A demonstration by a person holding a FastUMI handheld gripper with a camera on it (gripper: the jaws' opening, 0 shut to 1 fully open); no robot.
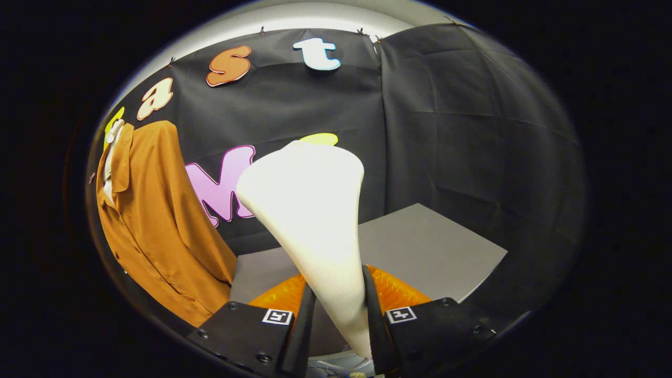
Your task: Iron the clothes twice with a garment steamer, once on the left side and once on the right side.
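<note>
A staged recording booth, not a lived-in room: black cloth walls [446, 121] pinned up along their top edge enclose a bare grey table [436, 252] beyond the tool [338, 320], with an orange shirt [157, 220] hanging to its left.

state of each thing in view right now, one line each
garment steamer: held upright between the fingers, head up, not touching the shirt
hand-held gripper: shut on the steamer's handle
orange shirt: hanging against the booth wall, off to the steamer's left
grey table: beyond the fingers
</note>
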